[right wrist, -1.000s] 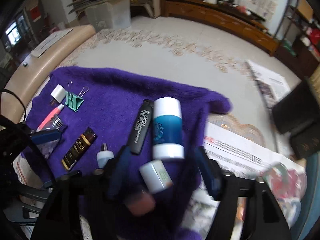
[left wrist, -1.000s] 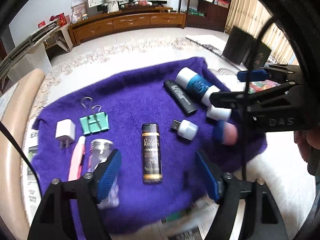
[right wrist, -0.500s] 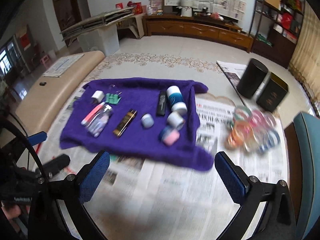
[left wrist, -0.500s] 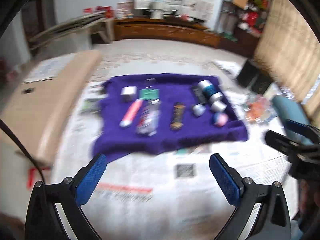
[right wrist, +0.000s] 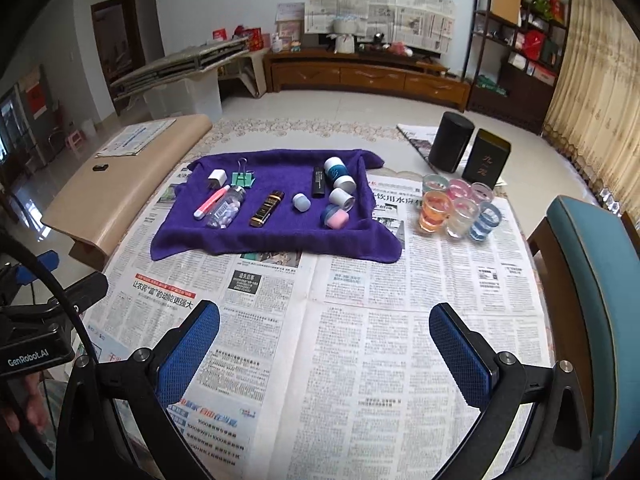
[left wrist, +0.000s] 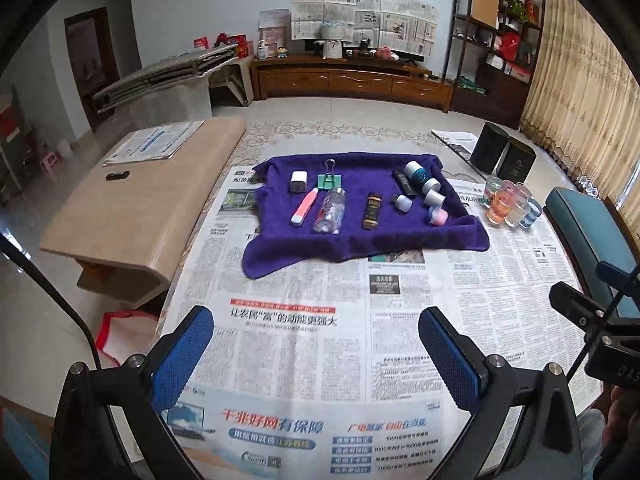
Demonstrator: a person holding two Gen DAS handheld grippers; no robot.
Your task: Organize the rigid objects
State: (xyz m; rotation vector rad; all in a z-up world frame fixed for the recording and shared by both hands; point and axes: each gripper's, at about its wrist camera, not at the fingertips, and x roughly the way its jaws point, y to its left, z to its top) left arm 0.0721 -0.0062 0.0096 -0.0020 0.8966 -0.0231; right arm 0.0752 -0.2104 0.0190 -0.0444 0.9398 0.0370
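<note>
Ten or so small items lie on the purple towel (right wrist: 276,236), set out in rough rows, and we judge the organizing to be nearly or fully done.

From the left of the towel: the white charger plug (right wrist: 216,179) and the green binder clip (right wrist: 243,179) sit at the far edge, with the pink tube (right wrist: 211,202) and the clear pill bottle (right wrist: 226,212) nearer to us, side by side. In the middle lie the dark brown tube (right wrist: 267,208) and the pale round cap (right wrist: 301,202). Toward the right we see the black stick (right wrist: 318,181), the blue-and-white roll (right wrist: 334,170), the white cylinder (right wrist: 341,197) and the pink-and-blue piece (right wrist: 335,217) bunched close together; that cluster looks the least tidy, so any remaining work is probably there.

Right of the towel, on the newspaper-covered desk (right wrist: 380,320), the coloured glasses (right wrist: 458,208) stand grouped, with two dark canisters (right wrist: 468,152) behind them.

Both tools hang over the near edge of the desk, well apart from the towel. Our left gripper (left wrist: 316,356) has its jaws spread wide with nothing between them, and our right gripper (right wrist: 324,352) is likewise wide and empty.
</note>
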